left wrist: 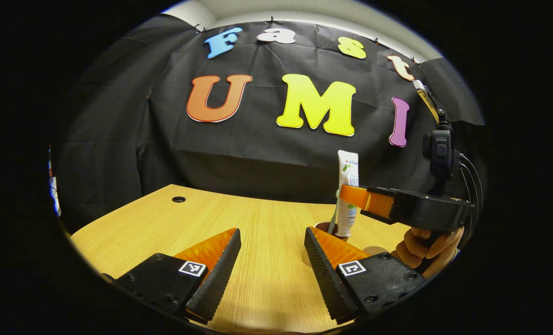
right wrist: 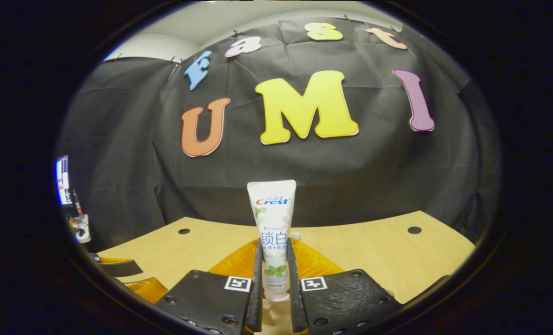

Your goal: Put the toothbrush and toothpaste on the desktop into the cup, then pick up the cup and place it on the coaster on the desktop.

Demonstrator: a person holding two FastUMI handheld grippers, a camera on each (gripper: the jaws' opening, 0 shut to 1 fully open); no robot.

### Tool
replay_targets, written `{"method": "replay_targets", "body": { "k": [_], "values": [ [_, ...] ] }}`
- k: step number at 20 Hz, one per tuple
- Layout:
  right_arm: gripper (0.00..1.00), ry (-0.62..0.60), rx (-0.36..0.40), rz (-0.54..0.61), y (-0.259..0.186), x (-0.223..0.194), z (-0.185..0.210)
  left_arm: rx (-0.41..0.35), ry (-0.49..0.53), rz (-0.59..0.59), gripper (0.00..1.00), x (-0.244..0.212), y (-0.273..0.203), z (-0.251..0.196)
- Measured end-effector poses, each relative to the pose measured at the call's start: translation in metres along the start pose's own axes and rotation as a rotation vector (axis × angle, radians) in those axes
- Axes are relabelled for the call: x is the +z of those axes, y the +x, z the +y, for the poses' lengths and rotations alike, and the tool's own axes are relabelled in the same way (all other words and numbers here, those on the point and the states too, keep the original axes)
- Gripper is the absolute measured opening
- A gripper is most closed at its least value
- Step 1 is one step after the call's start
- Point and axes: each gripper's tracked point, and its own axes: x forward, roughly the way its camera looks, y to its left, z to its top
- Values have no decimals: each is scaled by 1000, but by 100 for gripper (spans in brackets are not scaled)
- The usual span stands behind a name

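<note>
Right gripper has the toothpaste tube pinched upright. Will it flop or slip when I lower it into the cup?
Probably stays straight: the toothpaste tube stands upright above the right gripper without sagging. Its glossy skin may slide under a loose grip. It may dent, since both fingers press its soft sides.

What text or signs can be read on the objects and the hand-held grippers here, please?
Toothpaste tube, clamped in the right hand-held gripper: a printed brand label with further characters; labels are not transcribed here.
Square coded markers on the right hand-held gripper and on the left hand-held gripper: patterns, no letters.
Small screen at the booth's edge: too small to read.
</note>
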Motion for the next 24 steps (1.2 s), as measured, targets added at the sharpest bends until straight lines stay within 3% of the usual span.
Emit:
{"method": "replay_targets", "body": {
  "k": [6, 8, 9, 11, 13, 21, 22, 23, 24],
  "values": [
    [23, 19, 3, 2, -2, 1, 0, -7, -9, 9, 88, -3, 1, -3],
    [28, 31, 33, -5, -5, 4, 6, -11, -20, 14, 88, -5, 1, -5],
    [39, 36, 49, -11, -10, 7, 8, -15, -26, 17, 88, -7, 1, -7],
    [77, 31, 52, -20, -23, 13, 7, -17, -27, 23, 88, -8, -1, -11],
    [96, 8, 39, -39, -34, 21, 2, -21, -26, 29, 88, -7, 1, -15],
    [92, -34, 17, -131, -103, 53, -29, -6, 46, 20, 82, 3, 6, -43],
    [92, -56, 13, -147, -113, 55, -36, 2, 61, 23, 92, 4, 7, -45],
    [92, -80, 2, -161, -123, 55, -44, 5, 74, 32, 82, 4, 11, -50],
    [95, -95, -16, -171, -132, 55, -55, 0, 83, 44, 83, 2, 14, -55]
  ]
}}
